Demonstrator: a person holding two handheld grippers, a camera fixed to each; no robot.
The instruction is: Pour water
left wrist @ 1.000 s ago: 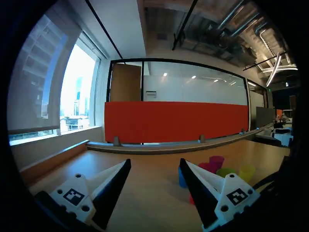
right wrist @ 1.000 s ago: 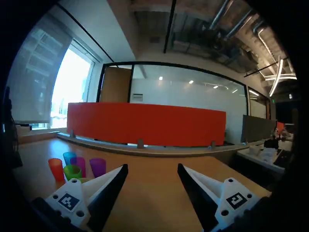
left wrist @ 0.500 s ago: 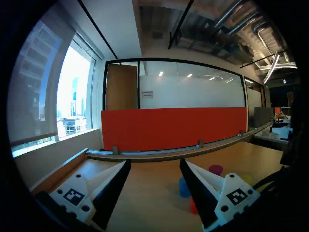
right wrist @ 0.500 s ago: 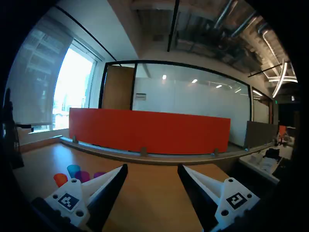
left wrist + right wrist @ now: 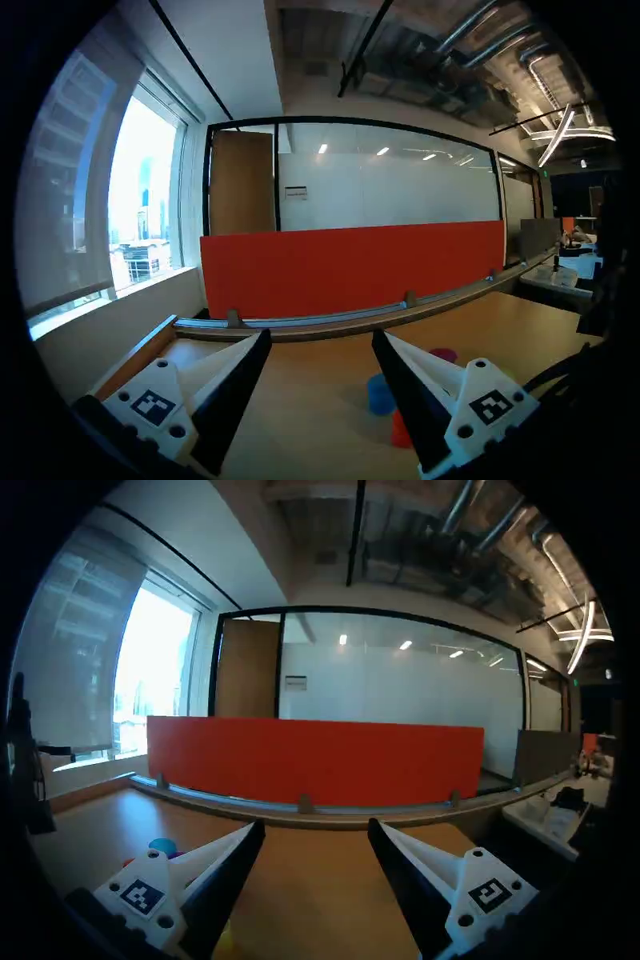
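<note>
The left tongs are held wide and empty over the counter. On the near side of the orange partition a blue cup, a red cup and a magenta cup are seen, clustered together. The right tongs are likewise spread wide and empty, faced toward that partition.

Left gripper view: bare table is lying open between the spread fingers, running to the red partition that is blocking the far edge. A blue cup, orange cup and magenta cup are standing close together beside the view's right-hand finger. Right gripper view: open table is stretching ahead, and the blue cup is sitting behind the view's left-hand finger.
</note>
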